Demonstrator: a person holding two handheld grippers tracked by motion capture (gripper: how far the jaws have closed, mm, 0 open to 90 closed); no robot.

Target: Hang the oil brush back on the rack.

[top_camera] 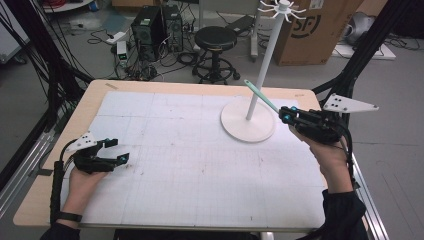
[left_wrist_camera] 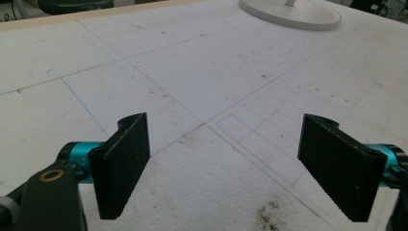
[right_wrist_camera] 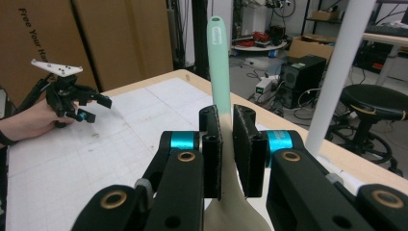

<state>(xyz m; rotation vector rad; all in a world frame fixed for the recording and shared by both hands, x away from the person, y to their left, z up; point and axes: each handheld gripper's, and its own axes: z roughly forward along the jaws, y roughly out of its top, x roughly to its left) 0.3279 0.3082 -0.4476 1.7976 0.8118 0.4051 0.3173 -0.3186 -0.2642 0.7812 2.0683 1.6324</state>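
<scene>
My right gripper point(top_camera: 284, 116) is shut on a utensil point(top_camera: 260, 95) with a mint-green handle that points up and left, just right of the white stand's pole point(top_camera: 265, 60). In the right gripper view the jaws point(right_wrist_camera: 227, 144) clamp the utensil point(right_wrist_camera: 220, 67) where the green handle meets its cream lower part, with the pole point(right_wrist_camera: 337, 72) to the right. The stand has a round base point(top_camera: 248, 127) and hooks point(top_camera: 283, 7) at its top. My left gripper point(top_camera: 116, 151) rests open at the table's left, with nothing between its pads point(left_wrist_camera: 122, 163).
A white gridded mat point(top_camera: 190, 165) covers the wooden table. Behind the table stand a black stool point(top_camera: 215, 39), computer towers point(top_camera: 155, 27) and a cardboard box point(top_camera: 315, 30). Black frame struts rise at both sides.
</scene>
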